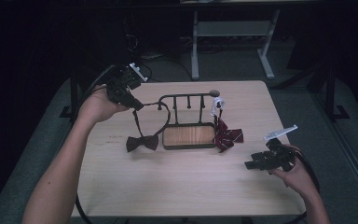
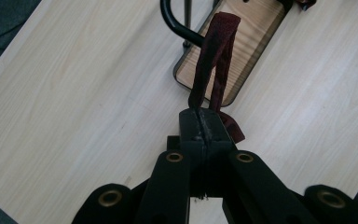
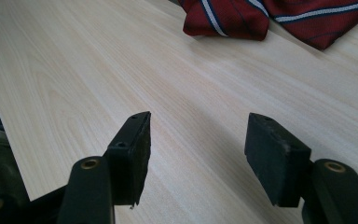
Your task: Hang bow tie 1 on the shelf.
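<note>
Dark strap (image 2: pixel 214 60) pinched, left gripper (image 1: pixel 137 105)

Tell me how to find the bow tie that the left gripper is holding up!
Start at the black rack on the table. Left of its wooden base hangs a dark bow tie, its strap pinched in the left gripper. Its neighbour, right of the rack, is a red striped bow.

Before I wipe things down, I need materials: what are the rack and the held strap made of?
The rack looks like dark painted metal rod with a varnished wood-grain base. The strap, pinched in the left gripper, looks like matte dark-red woven fabric, limp and folded.
</note>
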A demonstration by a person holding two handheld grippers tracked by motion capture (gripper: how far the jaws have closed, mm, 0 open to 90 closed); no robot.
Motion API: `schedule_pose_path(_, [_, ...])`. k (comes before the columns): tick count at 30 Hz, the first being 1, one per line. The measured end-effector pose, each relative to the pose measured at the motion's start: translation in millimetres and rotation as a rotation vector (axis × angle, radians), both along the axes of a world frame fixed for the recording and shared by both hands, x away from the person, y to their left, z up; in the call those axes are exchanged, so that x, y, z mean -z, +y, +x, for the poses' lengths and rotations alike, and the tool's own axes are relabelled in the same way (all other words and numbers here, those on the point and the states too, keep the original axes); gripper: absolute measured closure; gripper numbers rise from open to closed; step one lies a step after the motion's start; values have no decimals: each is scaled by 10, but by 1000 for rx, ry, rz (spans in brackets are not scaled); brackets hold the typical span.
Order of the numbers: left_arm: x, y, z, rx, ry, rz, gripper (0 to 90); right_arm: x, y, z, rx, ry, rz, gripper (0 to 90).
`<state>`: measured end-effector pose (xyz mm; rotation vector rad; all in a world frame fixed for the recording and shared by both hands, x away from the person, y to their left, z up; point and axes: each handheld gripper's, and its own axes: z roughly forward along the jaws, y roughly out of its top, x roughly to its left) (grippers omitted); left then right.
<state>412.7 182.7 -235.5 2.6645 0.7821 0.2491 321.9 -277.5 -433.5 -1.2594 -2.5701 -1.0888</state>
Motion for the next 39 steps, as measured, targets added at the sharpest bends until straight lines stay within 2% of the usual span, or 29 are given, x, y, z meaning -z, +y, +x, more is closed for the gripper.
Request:
schedule_pose_path(12, [48,-4,115,-30,14,4,898,-16,-12,-3,3,-3,2,407])
schedule_pose_path(25, [75,-71,230,-38,23,38,898,-42,-58,-11,14,-4,16,407])
schedule_pose_path(39, [170,-128,334,-61,40,79,898,-42,-80,-11,13,-8,22,406])
